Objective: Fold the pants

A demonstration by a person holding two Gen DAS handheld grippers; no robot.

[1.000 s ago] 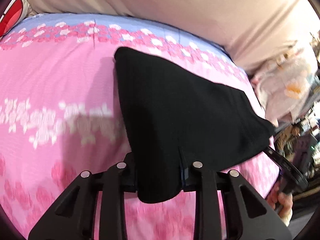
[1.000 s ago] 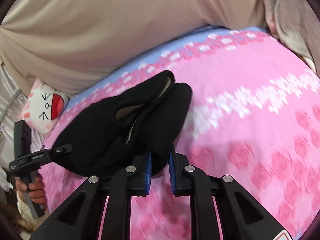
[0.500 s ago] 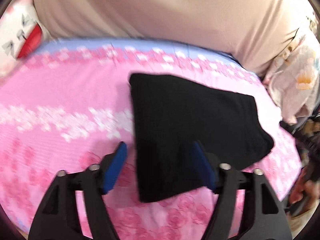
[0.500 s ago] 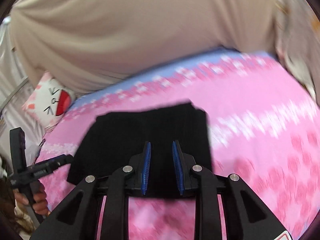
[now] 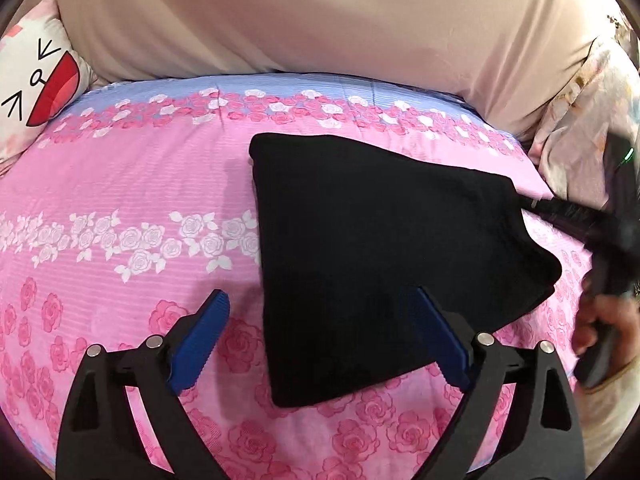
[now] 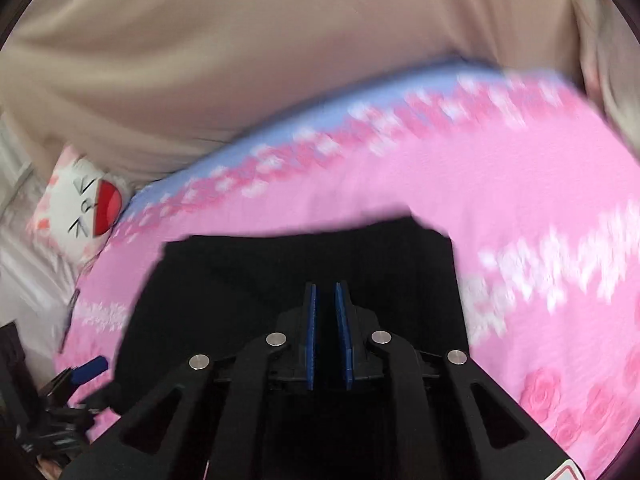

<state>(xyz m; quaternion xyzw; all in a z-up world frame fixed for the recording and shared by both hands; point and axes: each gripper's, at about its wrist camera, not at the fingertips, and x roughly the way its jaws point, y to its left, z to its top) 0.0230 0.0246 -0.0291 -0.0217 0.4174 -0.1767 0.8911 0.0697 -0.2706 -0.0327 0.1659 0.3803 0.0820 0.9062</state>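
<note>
I judge the pants [image 5: 360,240], mid-frame, soft and limp; I'd grip a corner. Left gripper [image 5: 320,328] spread; right gripper [image 6: 329,336] nearly pressed together, pinching nothing visible.

A bed [image 5: 120,184] fills the scene, covered in a pink sheet printed with pink and white roses and a pale blue band along its far edge. Behind it rises a large beige cushioned headboard [image 5: 320,16]. A white cartoon-face pillow [image 5: 32,80] with a red mouth sits at the left corner.
</note>
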